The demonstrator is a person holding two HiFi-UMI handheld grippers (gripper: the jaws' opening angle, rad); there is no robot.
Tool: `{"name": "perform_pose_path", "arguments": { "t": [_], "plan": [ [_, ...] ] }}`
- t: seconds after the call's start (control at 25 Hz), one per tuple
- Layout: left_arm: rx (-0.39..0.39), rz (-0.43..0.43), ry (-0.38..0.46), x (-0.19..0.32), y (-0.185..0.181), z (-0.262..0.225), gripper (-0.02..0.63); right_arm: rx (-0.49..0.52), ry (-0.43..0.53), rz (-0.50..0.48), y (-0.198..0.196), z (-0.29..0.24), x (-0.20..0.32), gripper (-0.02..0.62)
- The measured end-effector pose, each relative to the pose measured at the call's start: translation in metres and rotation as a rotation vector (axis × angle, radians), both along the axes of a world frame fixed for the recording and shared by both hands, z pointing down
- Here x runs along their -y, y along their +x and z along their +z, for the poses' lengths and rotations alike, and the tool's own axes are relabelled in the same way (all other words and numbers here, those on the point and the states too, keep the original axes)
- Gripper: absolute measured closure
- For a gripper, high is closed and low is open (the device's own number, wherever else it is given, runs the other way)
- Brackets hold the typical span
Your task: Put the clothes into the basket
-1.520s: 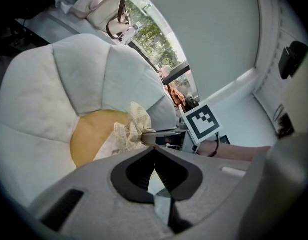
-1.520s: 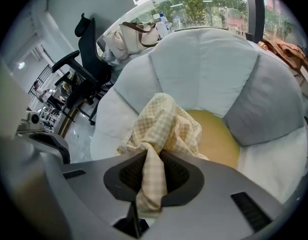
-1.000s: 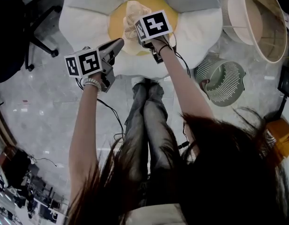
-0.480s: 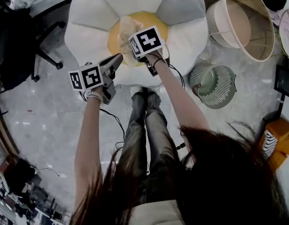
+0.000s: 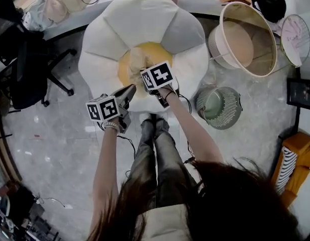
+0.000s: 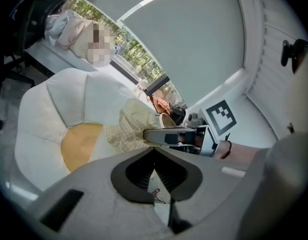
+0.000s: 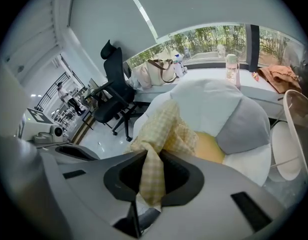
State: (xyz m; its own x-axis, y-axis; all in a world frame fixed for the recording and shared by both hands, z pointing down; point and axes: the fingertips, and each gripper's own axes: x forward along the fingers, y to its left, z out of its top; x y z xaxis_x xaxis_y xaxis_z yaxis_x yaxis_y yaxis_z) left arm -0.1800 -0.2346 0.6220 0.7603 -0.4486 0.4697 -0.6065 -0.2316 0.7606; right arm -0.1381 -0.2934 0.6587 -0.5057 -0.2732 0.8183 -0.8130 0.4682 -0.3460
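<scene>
One yellow checked cloth [image 7: 166,129] is the only garment in play, and it is pinched between the fingers of the right gripper [image 7: 153,154], which are clamped on it. Between those fingers the fabric is squeezed into a narrow strip, with a short tail hanging back behind the pads. Past the fingertips it widens into a crumpled bunch. Its long axis runs straight on from the fingers, out and downward, with the loose end pointing at the yellow centre [image 5: 155,51] of a flower-shaped cushion [image 5: 144,24]. I cannot tell whether that end touches the cushion.

The left gripper [image 6: 154,150] has its fingers closed together with nothing between them. Their tip points at the cloth from the right fingers' left side, near but apart. In the left gripper view, one finger of the right gripper lies level across the view just beyond the left fingertips, and the cloth hangs off its end.

Off to the right of the right fingers, beyond the cushion's white and grey petals, a large cream basket [image 5: 245,39] lies tilted with its mouth open. A green slatted basket [image 5: 218,107] stands on the floor nearer the person. Either could be the one meant. Only the cushion's right-hand petals lie between the cloth and them. A black office chair [image 5: 24,79] stands well to the left of the left fingers.
</scene>
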Motion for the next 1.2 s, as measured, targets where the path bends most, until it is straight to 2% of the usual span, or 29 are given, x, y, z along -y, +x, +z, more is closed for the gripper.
{"name": "perform_pose_path", "arguments": {
  "t": [0.24,0.76,1.0,1.2],
  "plan": [
    [-0.004,0.016,0.032,0.002,0.001,-0.034,0.595,0.007,0.020,-0.017,-0.006,-0.037,-0.002,0.534],
    [-0.052,-0.007,0.122,0.024,-0.008,-0.094,0.595,0.044,0.070,0.054,0.003,-0.096,0.001,0.534],
    [-0.023,0.044,0.168,0.033,-0.009,-0.115,0.595,0.047,0.095,0.073,0.005,-0.116,0.009,0.532],
    [-0.031,0.085,0.188,0.033,-0.003,-0.124,0.595,0.059,0.119,0.093,0.002,-0.131,0.021,0.534]
  ]
}}
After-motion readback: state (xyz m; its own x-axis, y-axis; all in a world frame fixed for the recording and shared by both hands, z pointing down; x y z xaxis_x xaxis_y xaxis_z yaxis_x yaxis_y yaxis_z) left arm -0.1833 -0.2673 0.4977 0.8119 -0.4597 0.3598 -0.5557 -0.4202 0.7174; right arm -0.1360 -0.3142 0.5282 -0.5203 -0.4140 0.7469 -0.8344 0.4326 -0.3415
